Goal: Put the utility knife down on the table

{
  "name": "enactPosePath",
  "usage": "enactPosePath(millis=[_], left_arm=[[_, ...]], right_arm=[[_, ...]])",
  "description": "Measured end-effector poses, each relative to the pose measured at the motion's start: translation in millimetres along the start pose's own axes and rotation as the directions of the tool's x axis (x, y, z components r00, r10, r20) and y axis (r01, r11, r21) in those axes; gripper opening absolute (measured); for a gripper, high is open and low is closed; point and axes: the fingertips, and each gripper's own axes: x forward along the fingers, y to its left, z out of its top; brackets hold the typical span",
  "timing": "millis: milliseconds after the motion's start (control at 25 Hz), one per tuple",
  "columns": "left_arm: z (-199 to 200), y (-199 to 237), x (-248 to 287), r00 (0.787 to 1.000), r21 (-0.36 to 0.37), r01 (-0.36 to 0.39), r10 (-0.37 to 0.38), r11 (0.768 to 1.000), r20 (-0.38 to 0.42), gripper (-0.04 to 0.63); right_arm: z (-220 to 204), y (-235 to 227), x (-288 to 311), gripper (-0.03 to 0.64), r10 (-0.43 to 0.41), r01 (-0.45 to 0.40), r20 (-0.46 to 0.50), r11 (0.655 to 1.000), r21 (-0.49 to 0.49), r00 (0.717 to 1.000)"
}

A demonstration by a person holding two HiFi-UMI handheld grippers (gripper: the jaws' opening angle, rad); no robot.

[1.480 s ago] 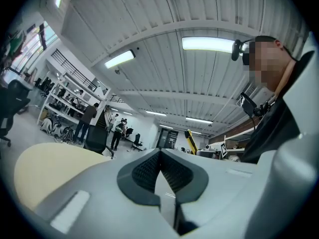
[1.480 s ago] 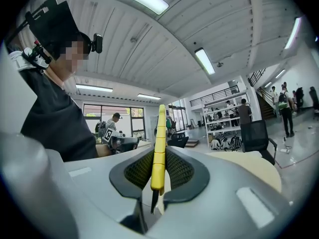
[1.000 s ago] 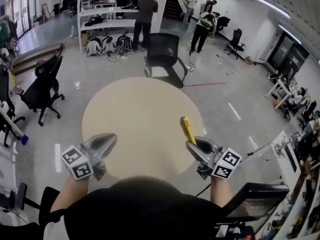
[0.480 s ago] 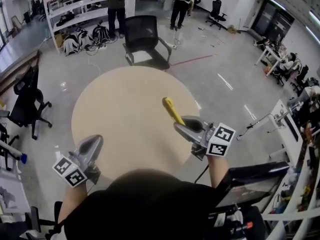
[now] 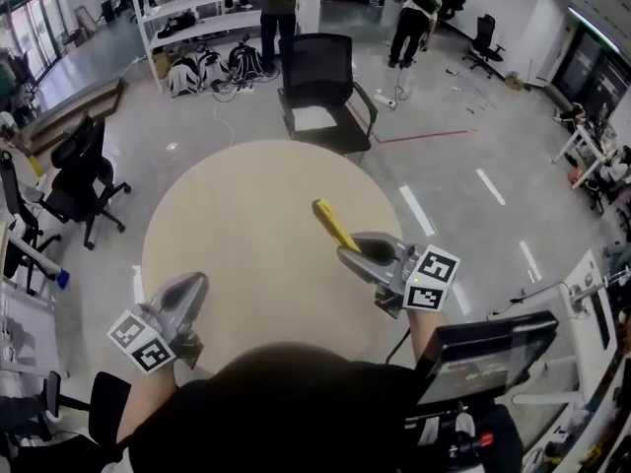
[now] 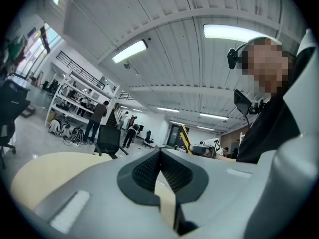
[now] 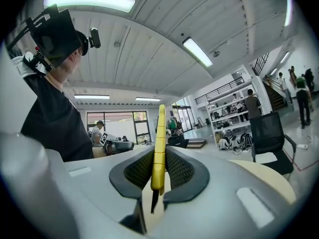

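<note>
The utility knife [image 5: 334,224] is clamped by its near end between the closed jaws of the right gripper [image 5: 347,252]. Most of its yellow body is thereby left sticking out ahead, pointed away from the person and toward the middle of the round table [image 5: 237,215]. This hold is judged to be chosen so that the long body can be laid flat on the wood once the hand is lowered. In the right gripper view the knife is seen set on edge, pinched from both sides by the dark ribbed pads, with a thin dark part hanging below its rear end; whether that part is the blade cannot be told. The knife is held over the right part of the table top, apparently clear of the surface, so the task is judged not yet done. The left gripper [image 5: 200,282] is held at the table's near left edge, well apart from the knife, with its jaws met at the tips on nothing. It is judged to be parked there because no second grip is needed for a simple set-down. Counted are one utility knife, two grippers, one marker cube [image 5: 430,278] on each, one round table, and one empty black chair [image 5: 320,72] just beyond the table's far edge. No other thing is seen on the table top.
</note>
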Motion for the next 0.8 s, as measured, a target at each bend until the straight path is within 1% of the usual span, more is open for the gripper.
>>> enactPosePath(millis=[80,200,280,400,480,600,680,800], left_arm=[[-2.9,-4.5,16.0,1.0,-0.011,-0.03,0.03,1.0,0.006,-0.002],[-10.0,-10.2,33.9,0.999,-0.012,-0.046,0.046,0.999,-0.003,-0.002],[-13.9,-6.7,36.2,0.998,-0.003,-0.063,0.063,0.998,-0.019,-0.002],[-12.8,15.6,30.5,0.997,-0.018,-0.079,0.078,0.997,-0.024,-0.002],[-11.2,36.3,26.7,0.998,-0.026,-0.061,0.061,0.998,-0.023,-0.002],[-14.0,69.1,23.6,1.0,-0.03,-0.01,0.009,1.0,-0.028,-0.002],[-14.3,89.8,20.8,0.999,-0.041,0.024,-0.026,0.999,-0.036,-0.002],[-5.3,119.8,20.0,0.997,-0.039,0.071,-0.073,0.997,-0.039,-0.002]], right_arm=[[-4.1,-24.0,-3.2,0.074,0.036,-0.036,-0.003,0.999,0.011,0.999],[-12.7,-53.6,-0.3,0.074,0.069,-0.069,0.0,0.997,0.037,0.998],[-17.2,-62.2,7.0,0.074,0.087,-0.087,0.007,0.995,0.048,0.996],[-21.3,-65.1,27.0,0.074,0.093,-0.093,0.005,0.994,0.054,0.996],[-22.8,-65.5,44.0,0.074,0.078,-0.078,-0.006,0.996,0.045,0.997],[-25.4,-64.9,69.3,0.074,0.022,-0.021,-0.028,0.999,0.025,0.999],[-26.2,-58.3,84.1,0.074,-0.013,0.014,-0.031,0.999,0.032,0.999],[-23.9,-48.6,106.0,0.074,-0.049,0.051,-0.041,0.998,0.039,0.998]])
